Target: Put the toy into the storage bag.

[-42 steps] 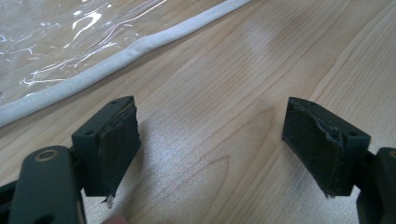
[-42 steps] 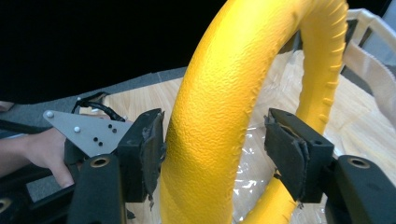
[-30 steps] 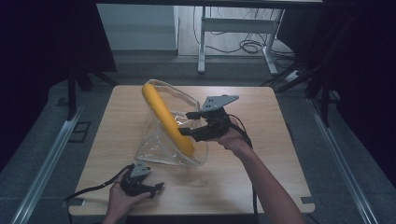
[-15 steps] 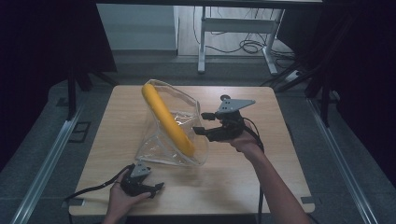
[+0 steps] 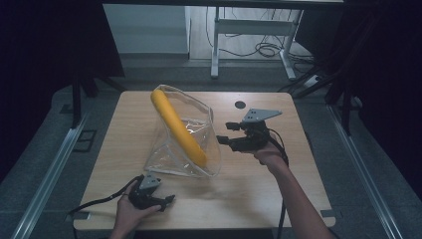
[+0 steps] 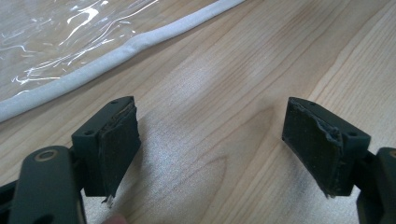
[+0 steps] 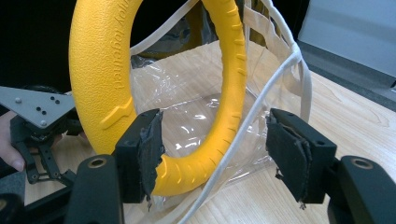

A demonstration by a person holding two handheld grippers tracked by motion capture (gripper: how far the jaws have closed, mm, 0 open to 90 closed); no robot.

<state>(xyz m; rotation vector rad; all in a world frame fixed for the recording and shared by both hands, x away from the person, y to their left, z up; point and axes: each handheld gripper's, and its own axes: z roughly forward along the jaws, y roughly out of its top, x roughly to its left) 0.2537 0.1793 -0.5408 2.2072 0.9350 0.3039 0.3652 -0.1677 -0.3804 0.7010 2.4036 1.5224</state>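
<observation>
The yellow ring is seen standing tilted inside the clear bag at the middle of the desk, its upper arc poking out of the bag's mouth; the right hand-held gripper is held just beside the bag's right edge, jaws parted, nothing pinched between the pads; the left hand-held gripper is rested near the front edge, jaws wide apart over bare wood, the bag's white hem near it; the step is judged to be an approach to the bag's rim; next, a squared-up close on the hem or ring is called for.
</observation>
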